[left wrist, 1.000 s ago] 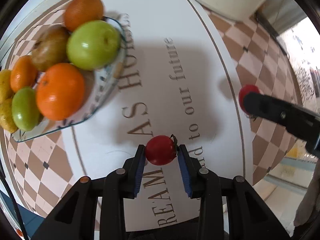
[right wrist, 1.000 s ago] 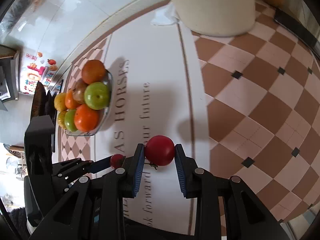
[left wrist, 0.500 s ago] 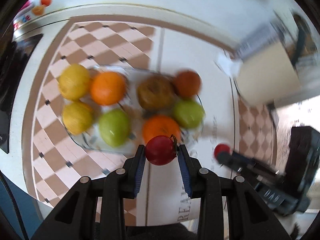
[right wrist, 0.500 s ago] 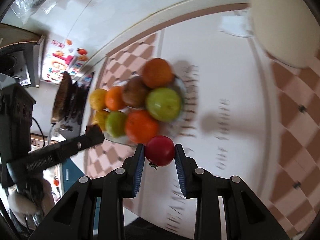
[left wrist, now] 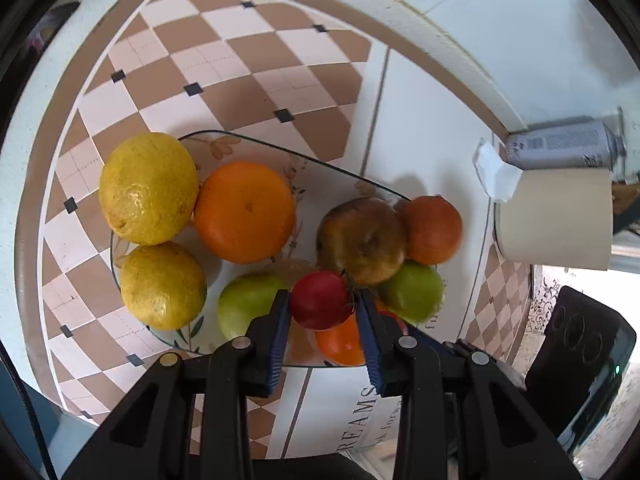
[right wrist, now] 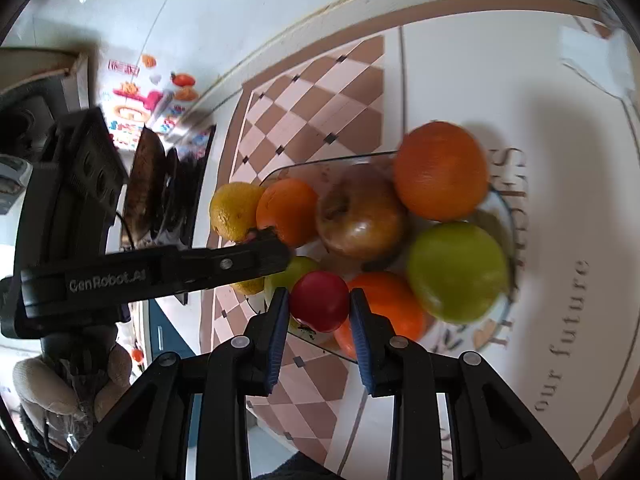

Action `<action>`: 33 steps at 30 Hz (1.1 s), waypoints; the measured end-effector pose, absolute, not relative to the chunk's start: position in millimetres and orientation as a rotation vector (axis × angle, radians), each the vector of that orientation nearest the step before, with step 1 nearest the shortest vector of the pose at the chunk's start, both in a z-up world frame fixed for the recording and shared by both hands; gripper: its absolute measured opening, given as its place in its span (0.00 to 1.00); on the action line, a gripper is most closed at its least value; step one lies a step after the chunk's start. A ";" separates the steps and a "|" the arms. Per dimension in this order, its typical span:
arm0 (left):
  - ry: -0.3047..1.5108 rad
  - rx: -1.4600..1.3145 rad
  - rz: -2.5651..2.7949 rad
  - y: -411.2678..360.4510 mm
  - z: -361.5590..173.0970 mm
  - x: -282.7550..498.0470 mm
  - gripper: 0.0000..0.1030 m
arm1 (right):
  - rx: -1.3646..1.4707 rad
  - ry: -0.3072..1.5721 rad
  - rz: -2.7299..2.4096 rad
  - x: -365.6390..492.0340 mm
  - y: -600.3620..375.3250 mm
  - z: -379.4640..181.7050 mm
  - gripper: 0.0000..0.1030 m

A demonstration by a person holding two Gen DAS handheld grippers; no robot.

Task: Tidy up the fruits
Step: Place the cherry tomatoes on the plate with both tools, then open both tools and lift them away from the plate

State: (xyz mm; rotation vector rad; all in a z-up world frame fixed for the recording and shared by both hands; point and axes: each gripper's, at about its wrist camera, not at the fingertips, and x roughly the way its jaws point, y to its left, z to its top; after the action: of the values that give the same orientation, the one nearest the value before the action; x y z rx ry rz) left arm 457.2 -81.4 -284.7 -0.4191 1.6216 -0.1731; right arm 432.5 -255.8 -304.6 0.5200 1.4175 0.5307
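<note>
My left gripper (left wrist: 322, 306) is shut on a red tomato (left wrist: 320, 300) and holds it above the glass fruit plate (left wrist: 280, 152). My right gripper (right wrist: 319, 307) is shut on a second red tomato (right wrist: 319, 301), over the plate's near edge (right wrist: 320, 164). The plate carries two lemons (left wrist: 148, 188), oranges (left wrist: 244, 212), green apples (left wrist: 412, 292) and a brownish apple (left wrist: 360, 240). The left gripper's arm (right wrist: 160, 272) crosses the right wrist view from the left, above the lemons.
The plate stands on a checkered tablecloth (left wrist: 240, 60) with a white printed band (right wrist: 560, 280). A beige cylinder (left wrist: 556, 220), a grey spray can (left wrist: 560, 148) and white paper (left wrist: 496, 176) lie at the right. A wall runs behind the table.
Both grippers have moved from over the printed band to above the fruit plate, each still holding its tomato. The plate now fills both views.
</note>
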 end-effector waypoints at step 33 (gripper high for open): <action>1.324 0.016 0.107 -45.7 -212.3 372.6 0.84 | 0.067 1.282 0.062 359.6 -255.3 -215.8 0.92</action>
State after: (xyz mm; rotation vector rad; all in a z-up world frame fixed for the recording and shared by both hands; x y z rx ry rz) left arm 372.6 -45.7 -212.3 0.0158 1.3244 0.1072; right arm 359.6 -255.3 -215.8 0.0669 1.2819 0.0618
